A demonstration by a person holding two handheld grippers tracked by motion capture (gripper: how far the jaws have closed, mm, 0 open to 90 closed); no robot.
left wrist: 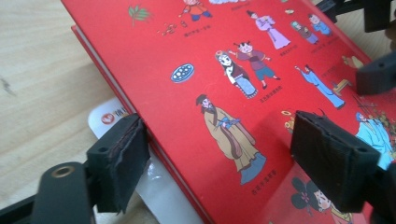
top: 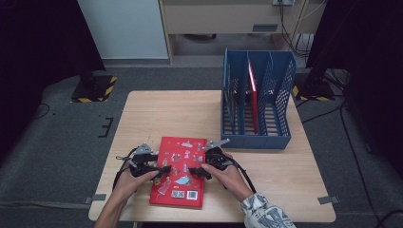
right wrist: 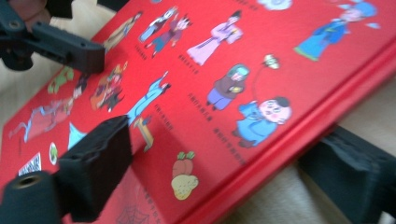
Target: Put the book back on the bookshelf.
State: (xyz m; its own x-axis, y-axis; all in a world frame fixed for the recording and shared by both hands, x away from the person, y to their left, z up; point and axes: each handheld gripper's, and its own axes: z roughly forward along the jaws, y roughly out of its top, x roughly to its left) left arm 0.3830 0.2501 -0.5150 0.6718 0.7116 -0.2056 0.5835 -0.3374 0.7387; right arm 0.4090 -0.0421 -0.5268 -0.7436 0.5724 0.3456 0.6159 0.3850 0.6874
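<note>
Red picture book (top: 179, 171) lies flat at the near edge of the wooden worktop (top: 157, 114), cover up. Left gripper (top: 151, 168) at its left edge, right gripper (top: 196, 172) at its right edge. Each gripper's fingers stand wide open and straddle a book edge: one over the cover, one outside; nothing is clamped. Blue file rack (top: 256, 102) stands well apart at far right, holding a red book (top: 253, 97) upright.

Your blue file rack (top: 257, 102) stands on the wooden table (top: 161, 114), holding 1 upright red folder (top: 253, 97).
</note>
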